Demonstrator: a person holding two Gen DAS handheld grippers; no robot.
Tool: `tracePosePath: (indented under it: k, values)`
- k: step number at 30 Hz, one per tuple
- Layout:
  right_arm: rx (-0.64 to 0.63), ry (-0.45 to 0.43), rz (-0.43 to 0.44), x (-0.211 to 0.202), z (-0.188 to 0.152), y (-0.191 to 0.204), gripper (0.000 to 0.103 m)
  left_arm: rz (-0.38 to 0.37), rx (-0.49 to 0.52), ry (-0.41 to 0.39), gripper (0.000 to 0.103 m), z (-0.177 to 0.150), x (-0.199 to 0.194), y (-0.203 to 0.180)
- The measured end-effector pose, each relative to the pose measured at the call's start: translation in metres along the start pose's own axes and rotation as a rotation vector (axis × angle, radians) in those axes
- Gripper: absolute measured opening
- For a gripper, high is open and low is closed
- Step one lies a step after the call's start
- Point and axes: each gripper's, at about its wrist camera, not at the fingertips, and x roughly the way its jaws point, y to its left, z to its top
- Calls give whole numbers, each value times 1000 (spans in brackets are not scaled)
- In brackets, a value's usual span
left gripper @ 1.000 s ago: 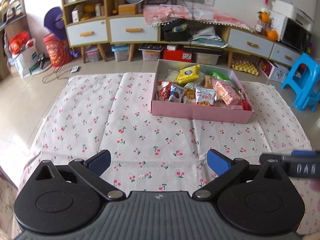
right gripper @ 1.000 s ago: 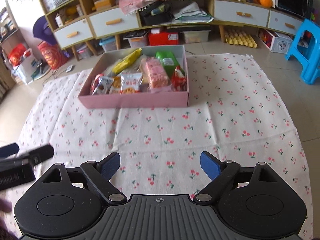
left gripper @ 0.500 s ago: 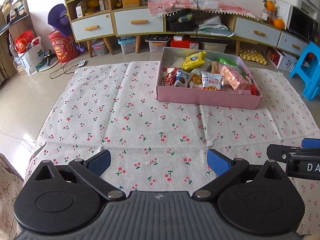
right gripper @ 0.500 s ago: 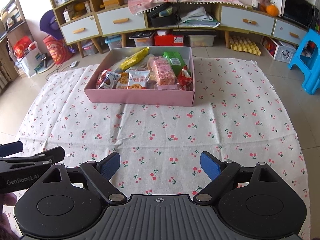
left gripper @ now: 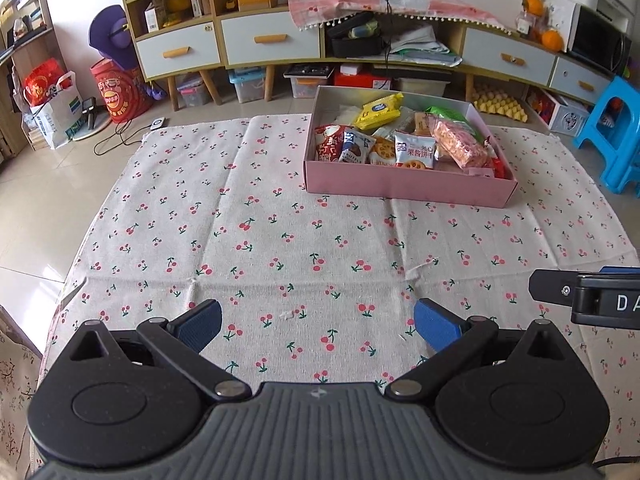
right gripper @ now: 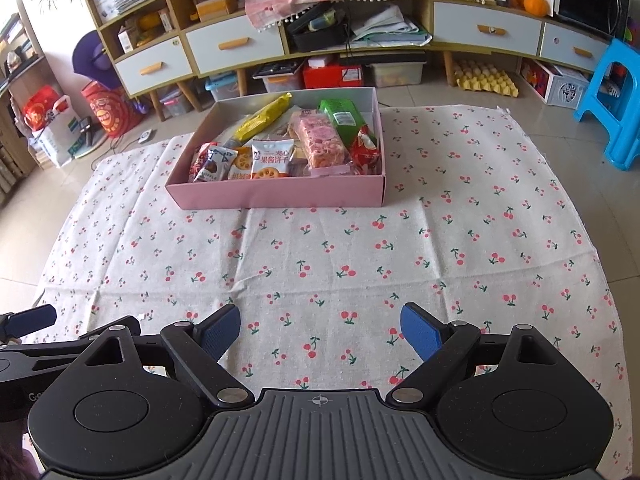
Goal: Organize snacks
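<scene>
While both hover over the cherry-print cloth (left gripper: 280, 220), the left gripper (left gripper: 318, 322) and right gripper (right gripper: 320, 330) stand spread wide, holding nothing. Well ahead, the pink box (right gripper: 280, 196) holds the snack packets (right gripper: 272, 158)

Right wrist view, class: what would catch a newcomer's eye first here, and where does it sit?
The pink box crammed with bright snack packets, at the far side of the cherry-print cloth. Behind it, a long cabinet cluttered with household things. Nearest, the right claw hangs open over bare cloth.

floor (right gripper: 460, 96): tiled | on it: cherry-print cloth (right gripper: 360, 248) | on cloth: pink box (right gripper: 280, 196), seemingly flat
</scene>
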Motion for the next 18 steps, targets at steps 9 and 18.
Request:
tracePosePath:
  k: [9, 18]
  values:
    - [-3, 4, 1, 1, -1, 1, 89, 0, -2, 1, 102, 0, 0, 0]
    - [-5, 7, 1, 1, -1, 2, 89, 0, -2, 2, 102, 1, 1, 0]
